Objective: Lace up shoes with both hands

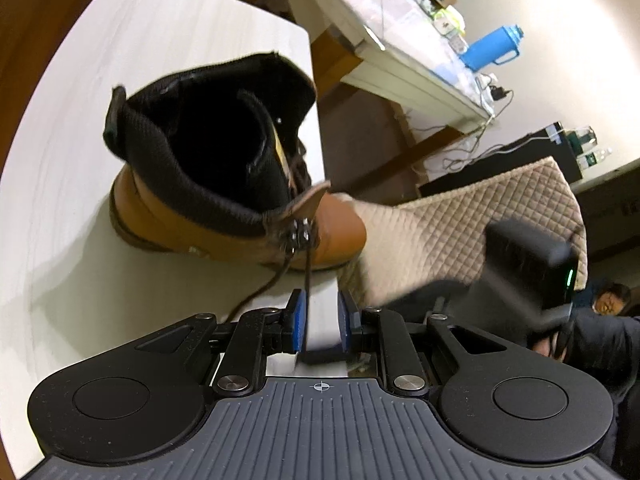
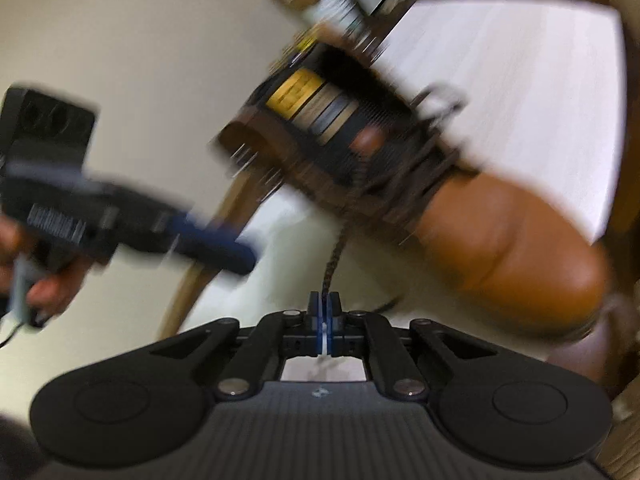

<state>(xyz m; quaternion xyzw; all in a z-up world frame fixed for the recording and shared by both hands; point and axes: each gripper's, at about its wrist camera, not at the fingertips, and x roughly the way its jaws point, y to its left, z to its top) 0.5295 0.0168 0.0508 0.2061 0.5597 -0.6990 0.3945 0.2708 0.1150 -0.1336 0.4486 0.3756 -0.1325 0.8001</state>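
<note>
A: What sort of room is it?

B: A lived-in one. A white table (image 1: 80, 128) fills the near side of the left wrist view. Past its edge stands a second table (image 1: 400, 52) crowded with clutter, a blue jug (image 1: 490, 50) among it, with cables trailing on the floor below.

A: And the shoe?

B: A tan boot (image 1: 224, 176) with a black padded collar stands on the white table, near the table's edge, its opening facing the left camera. A quilted beige cushion (image 1: 460, 224) lies just beyond the toe.

A: What is the left gripper (image 1: 322, 320) doing?

B: Its blue pads (image 1: 298, 322) stand apart with white table showing between them. A dark lace (image 1: 307, 272) runs down from the boot's upper hooks and passes along the inner side of the left pad. The pads are not pressed together on it, so I would call the jaws open with the lace lying between them.

A: And the right gripper (image 2: 324, 316)?

B: The right wrist view is badly smeared, yet the centre is readable: the two fingers meet, and a braided lace (image 2: 334, 256) comes down from the boot (image 2: 460, 208) straight into them. It is clamped on that lace.

A: Can each gripper see the other?

B: Yes. The left gripper (image 2: 224, 246) shows blurred at the left of the right view, a hand (image 2: 44, 280) around its grip. The right gripper's body appears as a dark blur in the left view, in front of the cushion.
</note>
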